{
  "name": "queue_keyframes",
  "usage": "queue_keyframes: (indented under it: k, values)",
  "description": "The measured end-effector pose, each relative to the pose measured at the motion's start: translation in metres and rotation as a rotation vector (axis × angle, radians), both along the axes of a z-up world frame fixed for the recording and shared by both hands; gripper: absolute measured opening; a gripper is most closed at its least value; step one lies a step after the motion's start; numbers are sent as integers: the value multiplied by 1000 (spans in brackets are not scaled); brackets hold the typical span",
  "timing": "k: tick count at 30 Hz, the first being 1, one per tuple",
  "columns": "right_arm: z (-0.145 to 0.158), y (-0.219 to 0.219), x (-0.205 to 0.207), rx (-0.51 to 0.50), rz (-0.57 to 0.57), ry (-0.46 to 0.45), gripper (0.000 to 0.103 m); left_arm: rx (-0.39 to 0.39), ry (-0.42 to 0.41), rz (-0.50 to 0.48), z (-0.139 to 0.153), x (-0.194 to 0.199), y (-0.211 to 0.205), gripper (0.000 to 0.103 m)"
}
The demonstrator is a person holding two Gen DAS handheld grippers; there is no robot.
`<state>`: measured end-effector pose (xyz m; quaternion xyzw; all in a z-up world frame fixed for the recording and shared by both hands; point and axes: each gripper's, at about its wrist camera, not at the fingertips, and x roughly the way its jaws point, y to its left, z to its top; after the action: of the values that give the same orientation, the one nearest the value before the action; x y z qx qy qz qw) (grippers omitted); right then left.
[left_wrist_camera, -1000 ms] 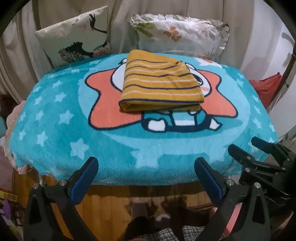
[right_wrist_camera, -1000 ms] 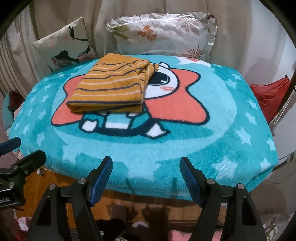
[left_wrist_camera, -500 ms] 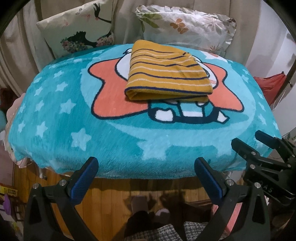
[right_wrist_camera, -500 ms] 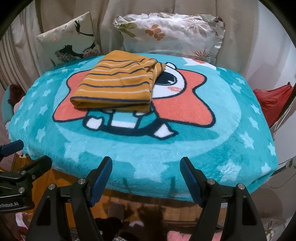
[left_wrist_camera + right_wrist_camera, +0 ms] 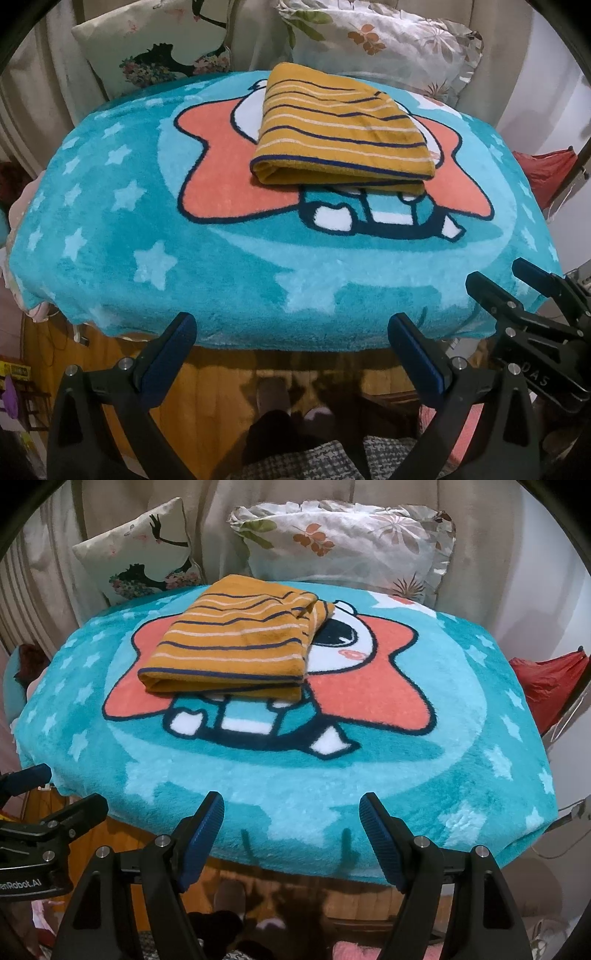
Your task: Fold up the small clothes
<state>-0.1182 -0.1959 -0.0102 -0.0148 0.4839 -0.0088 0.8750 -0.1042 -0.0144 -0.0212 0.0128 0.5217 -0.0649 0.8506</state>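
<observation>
A mustard-yellow garment with navy and cream stripes point(image 5: 340, 129) lies folded into a thick rectangle on the teal cartoon blanket point(image 5: 221, 266), toward the far middle. It also shows in the right wrist view point(image 5: 240, 646), left of centre. My left gripper point(image 5: 291, 339) is open and empty, held off the blanket's near edge. My right gripper point(image 5: 291, 819) is open and empty, also back from the near edge. Each gripper shows at the side of the other's view: the right gripper point(image 5: 517, 291) and the left gripper point(image 5: 55, 790).
Two patterned pillows point(image 5: 347, 542) point(image 5: 144, 565) lean against the beige sofa back behind the blanket. A red bag point(image 5: 546, 683) sits to the right. Wooden floor and the person's feet point(image 5: 273, 398) lie below the blanket's near edge.
Both grippers have drawn slightly back and lower from the blanket and stayed open. The folded garment has not moved.
</observation>
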Motion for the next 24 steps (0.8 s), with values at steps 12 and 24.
queue_keyframes:
  k: [12,24]
  values:
    - [-3,-8,3,-3,-14,5,81,3,25,-42,-7,6,-9,103]
    - [-5,-10,7,-11,-3,5,81,-5,62,-18,-15,12,-4,103]
